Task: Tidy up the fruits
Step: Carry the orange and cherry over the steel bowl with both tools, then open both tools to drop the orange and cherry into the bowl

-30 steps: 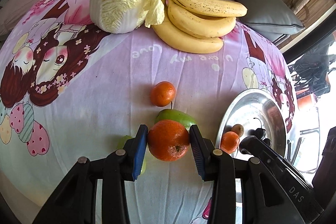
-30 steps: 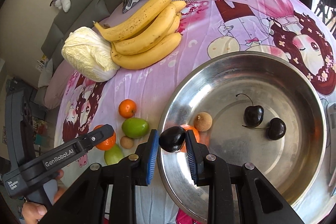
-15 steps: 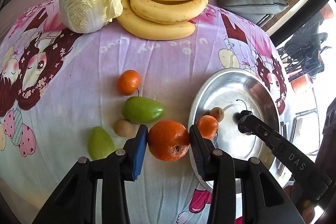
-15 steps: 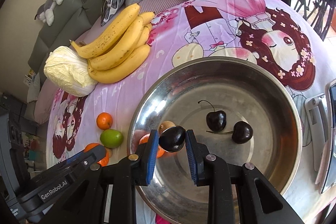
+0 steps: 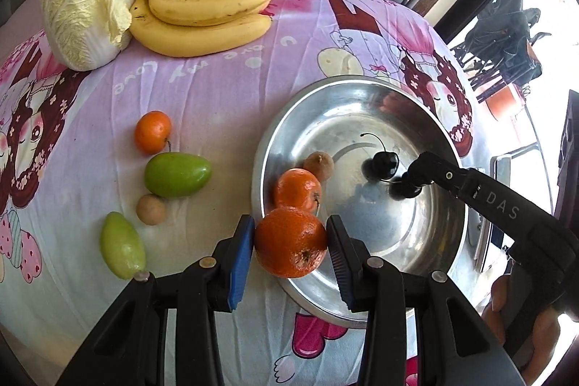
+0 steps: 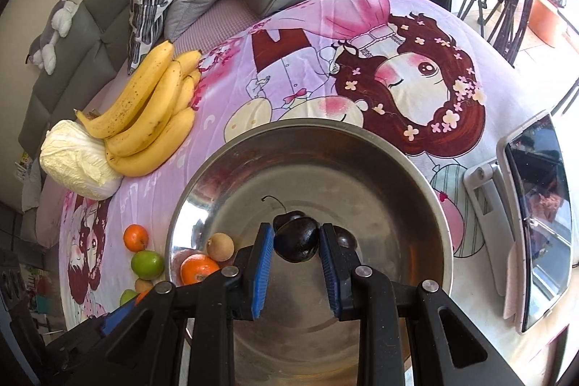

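Both claws had travelled toward the steel bowl (image 5: 427, 263) since a second earlier: the left gripper (image 5: 289, 243), then over the cloth with only a slice of bowl showing, now hung at the bowl's near rim, clamped on an orange (image 5: 291, 241); the right gripper (image 6: 296, 239), then at the rim, now sat over the middle, clamped on a dark cherry (image 6: 295, 239). Counted left to right on the tablecloth (image 5: 202, 96): one cabbage (image 5: 83, 2), two green fruits (image 5: 177, 174), one small brown fruit (image 5: 151, 208), one tangerine (image 5: 152, 132), four bananas (image 5: 202, 2). In the bowl lay one tangerine (image 5: 297, 189), one brown fruit (image 5: 319, 165) and two cherries (image 5: 385, 165).
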`<state>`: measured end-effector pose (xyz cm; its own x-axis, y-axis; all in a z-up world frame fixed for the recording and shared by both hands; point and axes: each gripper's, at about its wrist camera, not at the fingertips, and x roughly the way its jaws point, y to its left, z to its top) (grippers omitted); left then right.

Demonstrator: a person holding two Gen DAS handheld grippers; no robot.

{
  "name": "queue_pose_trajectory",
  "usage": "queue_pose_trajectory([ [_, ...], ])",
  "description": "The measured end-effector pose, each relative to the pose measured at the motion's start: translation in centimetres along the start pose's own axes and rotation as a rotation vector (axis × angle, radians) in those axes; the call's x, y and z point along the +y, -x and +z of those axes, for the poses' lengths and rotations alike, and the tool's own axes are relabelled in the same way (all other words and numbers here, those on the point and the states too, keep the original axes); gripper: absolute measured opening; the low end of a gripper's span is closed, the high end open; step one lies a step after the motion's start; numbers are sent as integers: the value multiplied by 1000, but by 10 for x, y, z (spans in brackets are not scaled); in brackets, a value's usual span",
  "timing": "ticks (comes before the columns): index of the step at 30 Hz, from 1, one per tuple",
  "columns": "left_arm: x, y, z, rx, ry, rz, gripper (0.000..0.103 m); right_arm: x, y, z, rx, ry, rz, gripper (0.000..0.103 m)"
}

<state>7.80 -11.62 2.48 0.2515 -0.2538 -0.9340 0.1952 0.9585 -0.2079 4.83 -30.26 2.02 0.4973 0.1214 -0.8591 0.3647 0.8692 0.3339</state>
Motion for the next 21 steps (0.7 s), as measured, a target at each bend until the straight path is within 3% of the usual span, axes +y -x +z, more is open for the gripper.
queue_pose_trajectory([
  [12,-39,-18,-5,20,-97,13,42,-23,0,4,-9,-78,-71,28],
  [21,-43,-33,-6,39,-109,35,42,-33,-5,3,17,-109,-112,28],
])
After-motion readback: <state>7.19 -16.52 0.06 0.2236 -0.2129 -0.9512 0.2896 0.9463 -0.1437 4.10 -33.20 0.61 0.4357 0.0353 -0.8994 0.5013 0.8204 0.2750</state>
